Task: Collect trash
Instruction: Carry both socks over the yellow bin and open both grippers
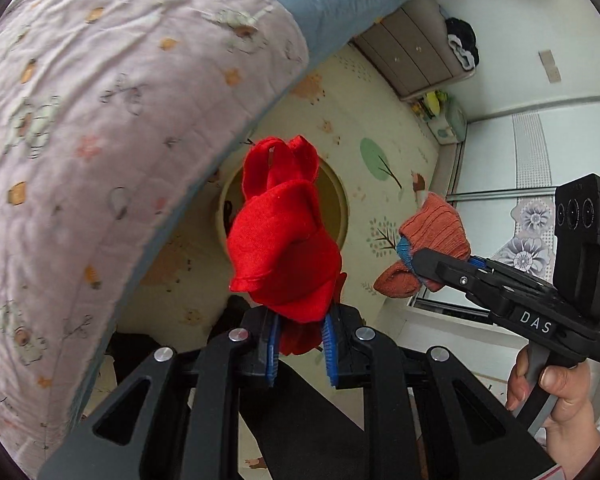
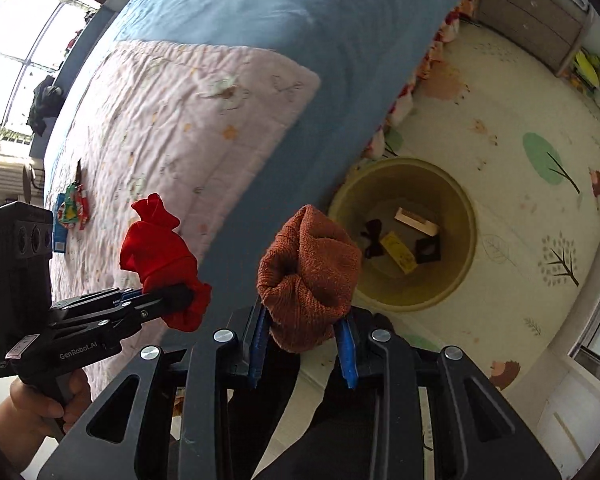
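The left gripper (image 1: 300, 344) is clamped shut on a red sock bundle (image 1: 284, 240); the right gripper (image 2: 304, 344) pinches a rust-orange knitted sock ball (image 2: 308, 268). Both hang beside the bed (image 2: 300, 40), near the yellow bin (image 2: 456, 284) on the floor. The bundles look light, soft and squashy, so a firm pinch through the middle suits them.

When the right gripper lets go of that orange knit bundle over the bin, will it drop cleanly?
Probably: the orange knit bundle bulges softly between the fingers, so it looks light and floppy. The fuzzy knit may snag briefly. It should land limp in the bin, not roll.
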Demonstrator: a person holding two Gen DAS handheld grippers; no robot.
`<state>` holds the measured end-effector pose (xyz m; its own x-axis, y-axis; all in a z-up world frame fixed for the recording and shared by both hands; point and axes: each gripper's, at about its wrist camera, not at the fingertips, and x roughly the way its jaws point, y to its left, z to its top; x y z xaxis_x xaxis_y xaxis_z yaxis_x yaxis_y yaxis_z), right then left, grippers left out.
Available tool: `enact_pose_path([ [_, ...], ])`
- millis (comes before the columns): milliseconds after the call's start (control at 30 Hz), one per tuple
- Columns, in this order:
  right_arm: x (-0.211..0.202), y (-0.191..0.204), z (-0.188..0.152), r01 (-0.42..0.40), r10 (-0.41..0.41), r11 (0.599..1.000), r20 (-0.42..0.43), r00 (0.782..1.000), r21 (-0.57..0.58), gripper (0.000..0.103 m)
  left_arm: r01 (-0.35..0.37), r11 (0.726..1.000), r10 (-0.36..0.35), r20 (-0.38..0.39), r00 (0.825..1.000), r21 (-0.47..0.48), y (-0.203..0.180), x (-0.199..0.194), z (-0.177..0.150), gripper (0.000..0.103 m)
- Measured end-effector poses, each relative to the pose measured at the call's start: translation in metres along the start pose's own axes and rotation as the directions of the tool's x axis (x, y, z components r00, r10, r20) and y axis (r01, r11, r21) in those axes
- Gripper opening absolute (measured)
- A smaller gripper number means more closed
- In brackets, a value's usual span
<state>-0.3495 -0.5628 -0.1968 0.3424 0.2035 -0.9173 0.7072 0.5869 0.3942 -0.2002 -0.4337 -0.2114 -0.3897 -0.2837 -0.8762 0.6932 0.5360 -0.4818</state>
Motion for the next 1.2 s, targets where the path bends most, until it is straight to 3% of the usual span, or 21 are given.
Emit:
enact_pose_path([
  [167,0.018,-0.058,0.003,0.007,-0.005,0.999,-0.029,1.000,0.052,0.029,-0.005,1.000,0.006,-0.067,0.998,0.027,-0.025,0.060,0.015,0.018],
  [367,0.054,-0.101,0.016,0.008,-0.004,0.997,-0.058,0.998,0.072,0.029,-0.048,0.997,0.054,-0.113,0.992,0.057,-0.031,0.116,0.034,0.019],
  [667,0.111,-0.132,0.032,0.039,-0.040,0.999,-0.099,0.994,-0.015,0.029,-0.117,0.988,0.132,-0.162,0.978,0.101,-0.021,0.192,0.056,0.019],
  [1033,0.137,-0.151,0.030,0.031,-0.033,0.999,-0.144,0.989,-0.016,0.031,-0.086,0.988,0.110,-0.194,0.975,0.125,-0.015,0.226,0.067,0.021],
  [1067,0.138,-0.152,0.031,0.033,-0.035,0.999,-0.145,0.989,-0.016,0.033,-0.078,0.989,0.102,-0.198,0.975,0.129,-0.016,0.227,0.067,0.024],
  [1133,0.138,-0.154,0.032,0.027,-0.029,1.000,-0.150,0.988,-0.010,0.037,-0.096,0.985,0.123,-0.190,0.974,0.143,-0.017,0.229,0.067,0.042],
  [1167,0.138,-0.156,0.032,0.026,-0.026,1.000,-0.154,0.988,-0.004,0.042,-0.119,0.981,0.145,-0.177,0.973,0.152,-0.019,0.226,0.066,0.066],
  [1200,0.136,-0.157,0.031,0.034,-0.033,0.999,-0.151,0.988,0.001,0.044,-0.126,0.980,0.152,-0.168,0.974,0.155,-0.021,0.225,0.065,0.073],
])
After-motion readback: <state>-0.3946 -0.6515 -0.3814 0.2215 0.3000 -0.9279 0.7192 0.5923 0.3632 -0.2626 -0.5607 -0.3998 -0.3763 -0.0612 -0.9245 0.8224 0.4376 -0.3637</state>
